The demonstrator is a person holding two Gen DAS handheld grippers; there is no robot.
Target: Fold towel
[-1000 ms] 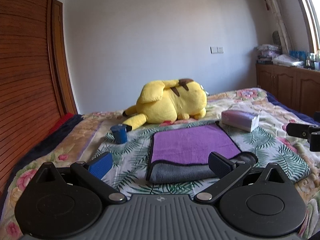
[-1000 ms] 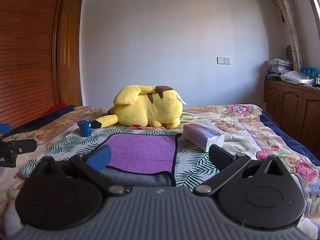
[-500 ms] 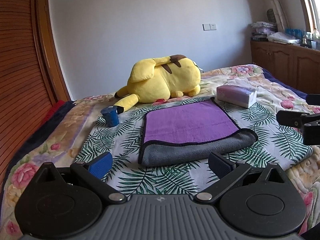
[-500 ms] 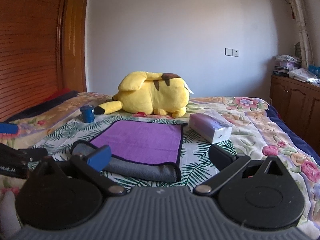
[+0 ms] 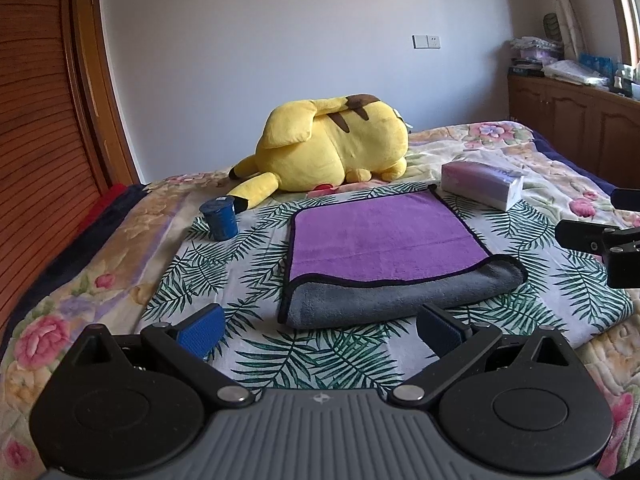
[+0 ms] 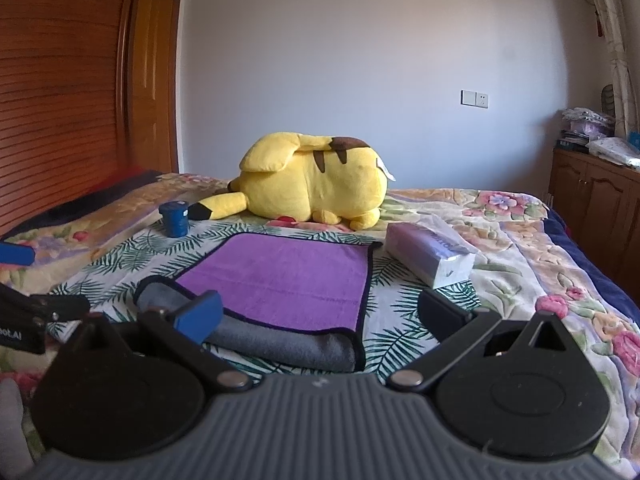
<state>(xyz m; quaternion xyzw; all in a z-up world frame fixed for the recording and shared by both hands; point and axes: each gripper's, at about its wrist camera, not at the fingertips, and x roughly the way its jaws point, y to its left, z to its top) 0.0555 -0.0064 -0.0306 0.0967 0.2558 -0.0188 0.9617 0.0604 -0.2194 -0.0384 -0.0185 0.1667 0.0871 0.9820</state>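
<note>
A purple towel (image 5: 384,240) with a grey underside and a black hem lies folded on the leaf-print sheet, its grey fold toward me. It also shows in the right wrist view (image 6: 288,276). My left gripper (image 5: 320,328) is open and empty, just short of the towel's near fold. My right gripper (image 6: 320,316) is open and empty, its left blue pad (image 6: 198,316) over the towel's near left corner. The right gripper also shows at the right edge of the left wrist view (image 5: 596,240). The left gripper's fingers show at the left edge of the right wrist view (image 6: 36,308).
A yellow plush toy (image 5: 332,148) lies behind the towel. A blue cup (image 5: 219,218) stands to the towel's left. A tissue pack (image 5: 480,184) lies to its right. Wooden wardrobe doors (image 5: 44,128) rise on the left, and cabinets (image 5: 576,128) on the right.
Both grippers have pulled back from the towel and risen, so more of the bed and the towel's grey fold shows in front of the fingers. Both stay open. The towel has not moved.
</note>
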